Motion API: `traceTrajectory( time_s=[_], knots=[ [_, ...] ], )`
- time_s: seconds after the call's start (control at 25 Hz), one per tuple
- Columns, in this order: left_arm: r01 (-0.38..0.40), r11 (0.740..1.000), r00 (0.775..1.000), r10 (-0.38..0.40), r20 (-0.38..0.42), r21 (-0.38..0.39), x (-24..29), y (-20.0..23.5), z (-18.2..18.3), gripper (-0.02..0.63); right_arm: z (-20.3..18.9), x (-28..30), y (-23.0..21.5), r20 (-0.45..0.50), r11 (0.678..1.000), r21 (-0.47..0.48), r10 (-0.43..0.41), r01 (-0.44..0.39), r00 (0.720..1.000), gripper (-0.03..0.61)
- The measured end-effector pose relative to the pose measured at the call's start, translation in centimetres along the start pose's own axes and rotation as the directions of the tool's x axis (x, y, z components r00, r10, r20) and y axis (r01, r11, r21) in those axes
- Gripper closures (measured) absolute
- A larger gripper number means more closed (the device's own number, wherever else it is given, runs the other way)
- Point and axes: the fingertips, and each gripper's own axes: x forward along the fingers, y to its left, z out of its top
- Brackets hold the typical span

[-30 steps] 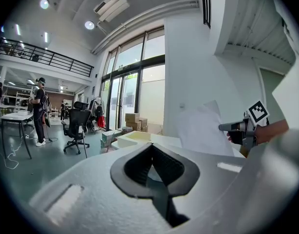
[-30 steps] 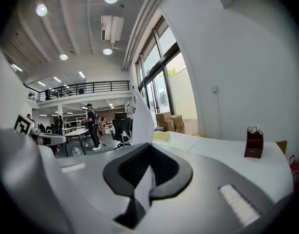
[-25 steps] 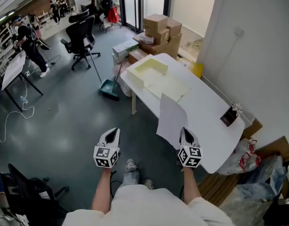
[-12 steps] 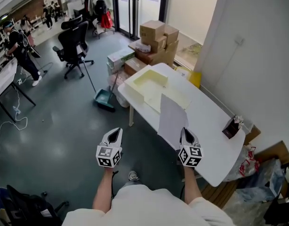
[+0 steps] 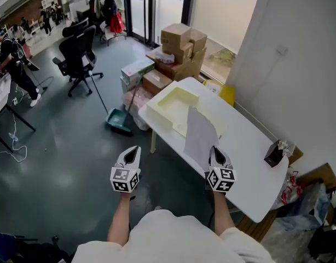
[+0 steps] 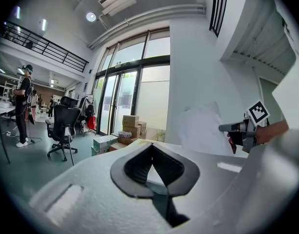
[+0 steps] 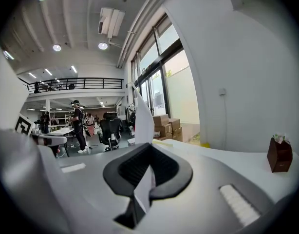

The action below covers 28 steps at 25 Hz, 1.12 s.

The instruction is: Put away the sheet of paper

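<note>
White smooth bench [image 5: 250, 147] in head view: the thin, flat sheet of paper [image 5: 200, 133] stands upright just ahead of the right gripper [image 5: 215, 152]. Left gripper view: left gripper [image 6: 152, 147] clenched, jaws together. Right gripper view: ribbed dark pads [image 7: 135, 167] clamp the sheet's lower edge

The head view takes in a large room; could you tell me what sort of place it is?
Probably an open-plan office or lab: an office chair, stacked cardboard boxes by glass doors, and a white table.
</note>
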Motion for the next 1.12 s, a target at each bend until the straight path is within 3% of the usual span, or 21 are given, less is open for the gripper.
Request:
traceTrajectory(
  time_s=[0.36, 0.8, 1.12],
  knots=[
    [0.012, 1.000, 1.000, -0.012, -0.023, -0.024, 1.4, 3.4, -1.4, 0.611, -0.8, 2.7, 1.5, -0.027, 1.000, -0.005, -0.025, 0.025, 0.999, 0.577],
    [0.022, 0.998, 0.998, -0.025, -0.061, -0.050, 3.4, 4.4, -3.5, 0.611, -1.7, 5.0, 1.0, -0.054, 0.999, -0.006, -0.041, 0.041, 0.998, 0.577],
    [-0.009, 0.999, 0.998, 0.007, -0.062, -0.037, 7.5, 7.0, -2.8, 0.611, -0.7, 10.3, -0.3, -0.045, 0.999, -0.002, -0.032, 0.032, 0.998, 0.577]
  ],
)
